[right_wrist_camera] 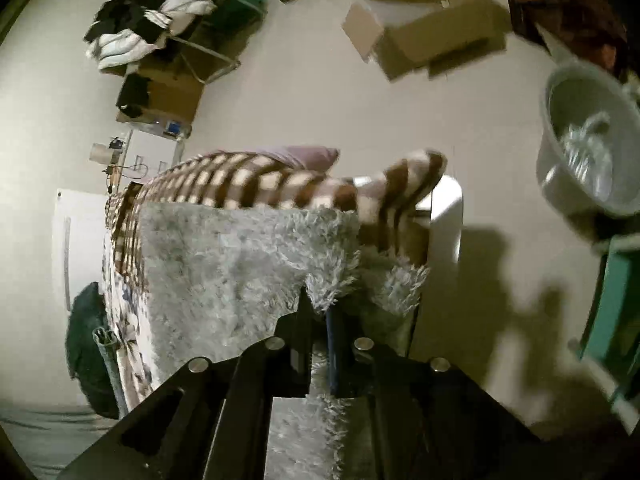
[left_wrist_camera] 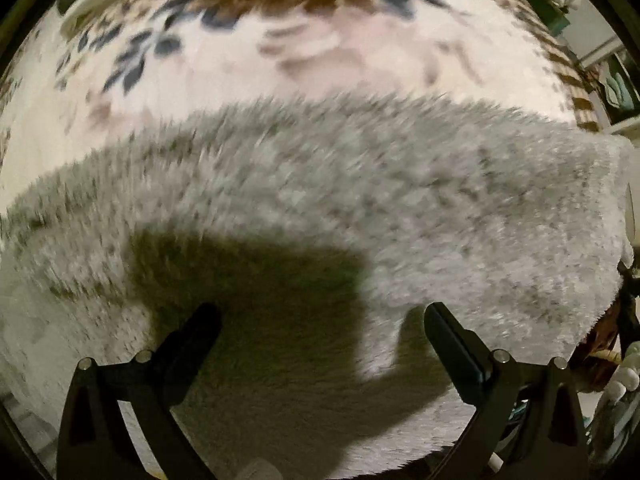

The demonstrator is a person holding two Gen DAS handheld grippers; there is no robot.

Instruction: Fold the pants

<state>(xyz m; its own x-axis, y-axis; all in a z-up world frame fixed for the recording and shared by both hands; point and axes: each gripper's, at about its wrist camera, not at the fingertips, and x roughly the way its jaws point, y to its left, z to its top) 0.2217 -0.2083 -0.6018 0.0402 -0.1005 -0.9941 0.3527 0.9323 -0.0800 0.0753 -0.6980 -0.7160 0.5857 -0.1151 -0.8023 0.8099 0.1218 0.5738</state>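
Fluffy grey pants (left_wrist_camera: 320, 208) lie spread across a patterned bed cover (left_wrist_camera: 248, 52). My left gripper (left_wrist_camera: 322, 320) hangs just above the fluffy fabric with its jaws wide apart and nothing between them; its shadow falls on the fabric. My right gripper (right_wrist_camera: 320, 312) is shut on an edge of the same grey pants (right_wrist_camera: 248, 264), and the fabric bunches out between and past the fingers. The view is blurred by motion.
A brown-and-white checked blanket (right_wrist_camera: 248, 184) lies on the bed behind the pants, by a white bed frame (right_wrist_camera: 448, 224). Beyond are a cardboard box (right_wrist_camera: 432, 28), a grey bucket (right_wrist_camera: 588, 144), a teal stand (right_wrist_camera: 612, 300) and a clothes pile (right_wrist_camera: 148, 20).
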